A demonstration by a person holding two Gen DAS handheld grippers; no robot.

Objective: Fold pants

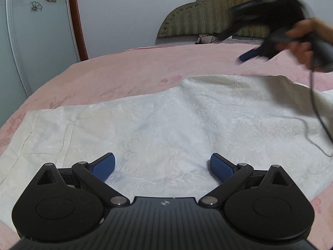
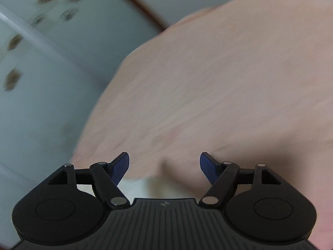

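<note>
White textured pants (image 1: 162,120) lie spread flat across a pink bed cover (image 1: 145,66). My left gripper (image 1: 162,166) is open and empty, low over the near part of the pants, blue pads wide apart. My right gripper (image 1: 249,54) shows blurred in the left wrist view, held in a hand above the far right edge of the pants. In its own view the right gripper (image 2: 164,166) is open and empty over the bed cover (image 2: 218,83), with a strip of the white pants (image 2: 145,189) just beneath it. That view is motion-blurred.
A padded olive headboard (image 1: 208,14) stands at the far end of the bed. A wardrobe door with flower prints (image 1: 37,31) is on the left. A black cable (image 1: 316,112) hangs from the right gripper across the pants.
</note>
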